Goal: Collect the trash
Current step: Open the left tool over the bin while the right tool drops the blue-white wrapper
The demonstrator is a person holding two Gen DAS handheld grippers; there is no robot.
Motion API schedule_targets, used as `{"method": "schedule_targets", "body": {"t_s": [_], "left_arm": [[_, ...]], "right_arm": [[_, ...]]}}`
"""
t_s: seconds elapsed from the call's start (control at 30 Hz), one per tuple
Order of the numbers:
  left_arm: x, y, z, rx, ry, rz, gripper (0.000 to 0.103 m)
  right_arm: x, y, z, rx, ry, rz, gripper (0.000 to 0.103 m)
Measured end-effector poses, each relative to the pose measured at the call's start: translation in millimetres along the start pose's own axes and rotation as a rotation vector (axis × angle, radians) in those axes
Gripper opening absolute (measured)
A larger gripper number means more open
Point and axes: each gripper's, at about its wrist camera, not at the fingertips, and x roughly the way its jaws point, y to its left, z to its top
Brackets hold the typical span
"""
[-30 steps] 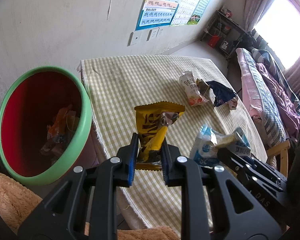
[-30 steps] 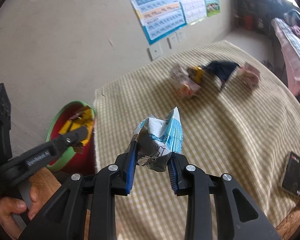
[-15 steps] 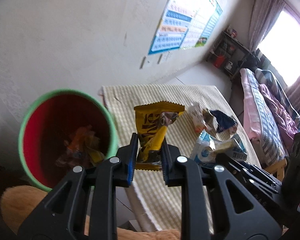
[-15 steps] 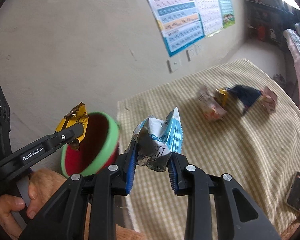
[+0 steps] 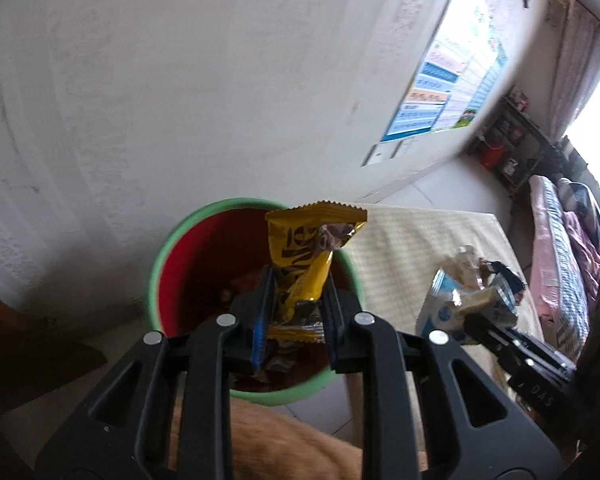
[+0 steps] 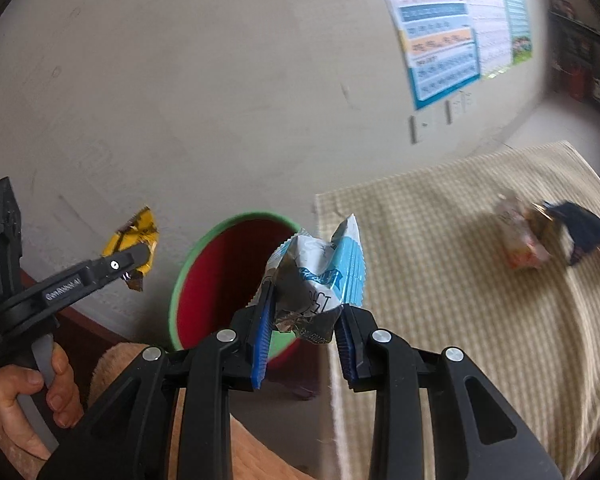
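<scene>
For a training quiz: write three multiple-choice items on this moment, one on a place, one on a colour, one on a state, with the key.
1. Where does the bin stand?
A. On the table
B. On the floor beside the table
C. On the bed

2. What colour is the bin's inside?
A. Red
B. Blue
C. White

3. How are the left tongs?
A. Open, empty
B. Shut on the yellow wrapper
C. Shut on a box

Key: 1 B, its rim sits by the table's edge near the wall; 2 A, red within a green rim; 3 B, the wrapper is pinched between the pads.
</scene>
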Motion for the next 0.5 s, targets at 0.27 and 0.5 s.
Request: {"method": "schedule_targets", "body": {"t_s": [0.27,0.5], "left_arm": [[20.2,24.7,-3.8,-0.045,0.052,0.047,0.020],[31.0,34.0,-4.8,-0.082,0.088,0.065,0.061]], "right_arm": [[35.7,39.2,14.6,-0.074,0.040,0.055,0.029],[57.5,58.0,16.0,-0.144,0.072,0.064,0.047]]}}
